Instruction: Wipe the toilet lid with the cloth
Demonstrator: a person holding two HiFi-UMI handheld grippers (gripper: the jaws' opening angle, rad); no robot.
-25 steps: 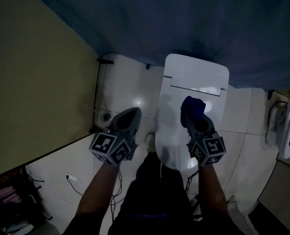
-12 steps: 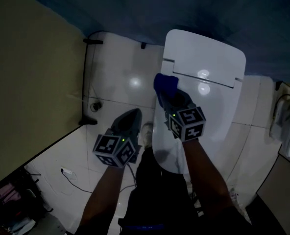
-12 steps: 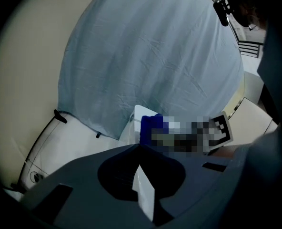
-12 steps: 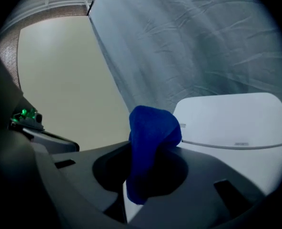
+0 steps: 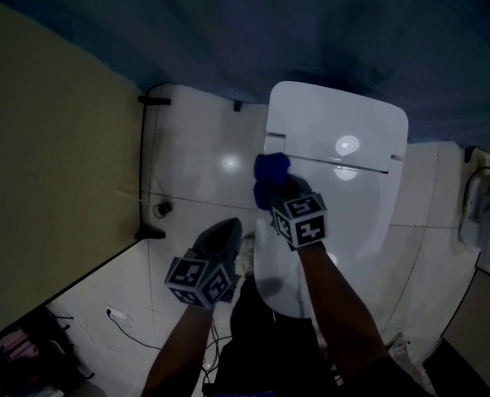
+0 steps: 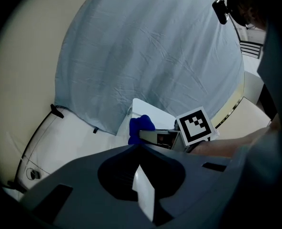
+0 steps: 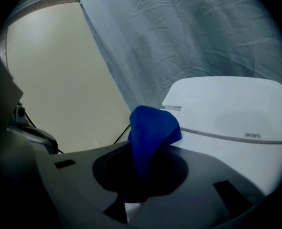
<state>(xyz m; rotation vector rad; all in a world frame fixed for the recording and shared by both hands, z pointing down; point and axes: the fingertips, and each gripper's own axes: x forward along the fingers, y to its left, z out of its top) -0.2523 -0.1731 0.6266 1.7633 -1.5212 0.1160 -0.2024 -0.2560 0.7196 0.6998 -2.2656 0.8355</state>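
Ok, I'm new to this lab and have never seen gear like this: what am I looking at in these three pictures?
There is no robot: a person holds a two-jaw gripper in each hand, and the marker cube on each is part of it. The head view comes from a camera on the person's head, looking down. The two gripper views come from cameras riding on the grippers, looking along their jaws. Below stands a toilet, its smooth white lid closed, on a white tiled floor, with a blue-grey sheet hanging behind. The right gripper has its jaws shut on a bunched blue cloth by the lid's back left corner. The left gripper hangs over the floor beside the toilet, jaws together, holding nothing.
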